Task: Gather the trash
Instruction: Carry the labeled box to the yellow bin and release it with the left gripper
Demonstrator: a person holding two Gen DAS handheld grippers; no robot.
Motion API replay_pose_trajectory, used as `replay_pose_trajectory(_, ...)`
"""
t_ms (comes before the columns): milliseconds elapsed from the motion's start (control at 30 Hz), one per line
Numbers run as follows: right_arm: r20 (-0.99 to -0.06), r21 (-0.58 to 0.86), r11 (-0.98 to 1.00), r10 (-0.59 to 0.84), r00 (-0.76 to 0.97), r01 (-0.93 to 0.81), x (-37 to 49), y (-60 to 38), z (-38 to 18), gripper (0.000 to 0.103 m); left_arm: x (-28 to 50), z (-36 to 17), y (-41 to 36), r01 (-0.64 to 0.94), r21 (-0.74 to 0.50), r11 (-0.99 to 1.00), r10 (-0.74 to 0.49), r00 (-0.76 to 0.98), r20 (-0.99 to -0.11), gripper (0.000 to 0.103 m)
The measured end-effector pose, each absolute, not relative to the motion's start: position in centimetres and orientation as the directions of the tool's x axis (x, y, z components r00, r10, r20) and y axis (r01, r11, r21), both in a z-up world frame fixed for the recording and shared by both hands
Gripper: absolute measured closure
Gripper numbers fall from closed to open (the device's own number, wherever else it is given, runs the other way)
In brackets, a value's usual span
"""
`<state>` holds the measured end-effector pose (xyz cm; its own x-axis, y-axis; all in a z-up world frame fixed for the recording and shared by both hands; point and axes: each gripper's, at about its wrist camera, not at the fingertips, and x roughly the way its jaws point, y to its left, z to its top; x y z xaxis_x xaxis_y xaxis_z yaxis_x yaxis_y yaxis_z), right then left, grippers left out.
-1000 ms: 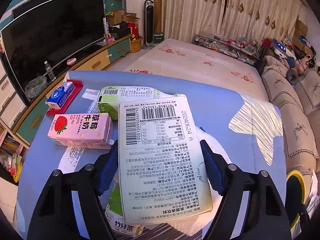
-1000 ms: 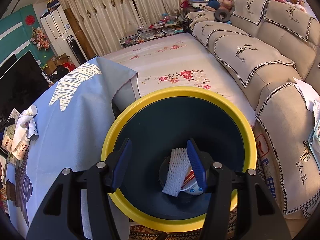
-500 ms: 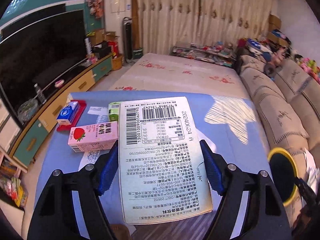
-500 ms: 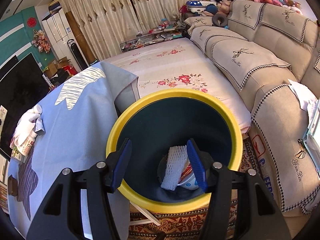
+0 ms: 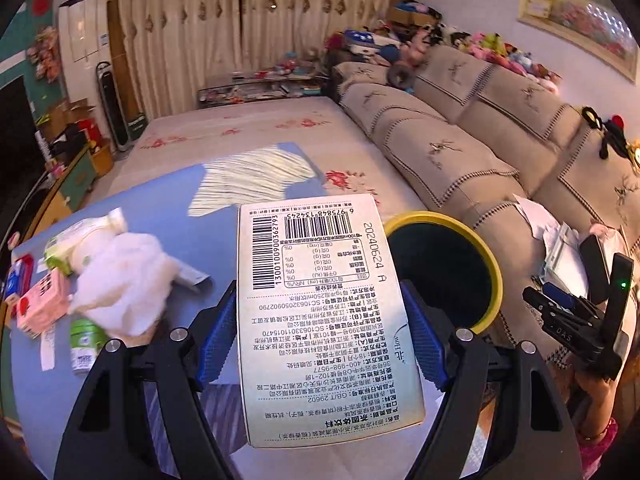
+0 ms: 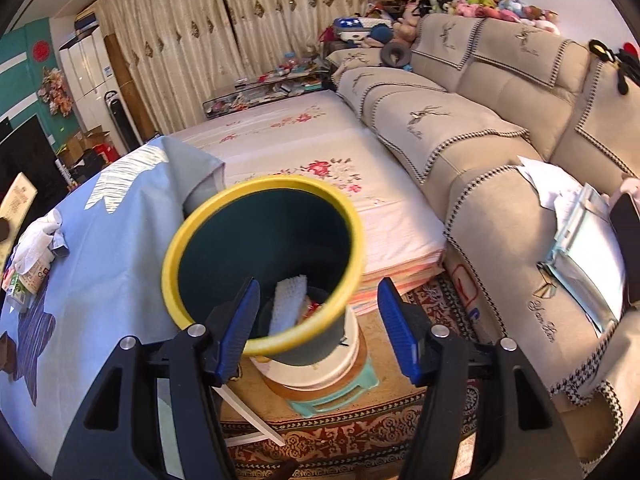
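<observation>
My left gripper is shut on a pale drink carton with barcodes, held above the blue table's right side. The yellow-rimmed dark bin stands just right of the carton, beside the table. My right gripper is open and empty, above the near edge of the bin. White foam netting and other trash lie inside the bin. The right gripper's body shows at the right of the left wrist view.
On the blue tablecloth lie a crumpled white tissue, a pink strawberry milk carton, and green-white bottles. A beige sofa with papers is at right. The bin rests on a stool over a rug.
My left gripper has swung right with the carton, from over the table clutter to beside the bin. My right gripper has pulled back from over the bin's middle to its near edge.
</observation>
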<state>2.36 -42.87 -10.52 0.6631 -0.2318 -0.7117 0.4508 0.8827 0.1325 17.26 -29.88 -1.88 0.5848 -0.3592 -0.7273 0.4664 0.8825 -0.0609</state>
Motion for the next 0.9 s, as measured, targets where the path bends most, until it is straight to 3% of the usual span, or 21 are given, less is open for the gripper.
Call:
replay_pose_trajectory(233, -0.722, 0.145, 0.848, -0.261, 0.640, 0.510, -0.4, -45.8, -11.4, 0.045, 19.2, -5.4, -40.5, 0.585, -0.081, 0.807, -0.427, 0.483, -0.764, 0.027)
replay_pose_trajectory(500, -0.741, 0.150, 0.832, -0.263, 0.618, 0.534, -1.0, -47.7, -12.8, 0.045, 22.6, -11.8, -48.2, 0.606, -0.070, 0.792, -0.373, 0.391, -0.841, 0.027)
replay_pose_trajectory(700, -0.748, 0.155, 0.833, -0.253, 0.614, 0.531, -0.9, -47.9, -13.2, 0.045, 23.9, -14.1, -50.4, 0.600, -0.050, 0.798, -0.335, 0.373, -0.865, 0.025)
replay_pose_trajectory(767, -0.747, 0.156, 0.834, -0.251, 0.616, 0.530, -0.8, -47.8, -13.3, 0.045, 24.1, -14.0, -50.3, 0.592, -0.047, 0.805, -0.331, 0.382, -0.863, 0.018)
replay_pose_trajectory(900, -0.747, 0.151, 0.837, -0.252, 0.616, 0.526, -0.7, -47.0, -13.1, 0.044, 23.9, -12.2, -48.7, 0.577, -0.055, 0.815, -0.355, 0.422, -0.834, 0.015)
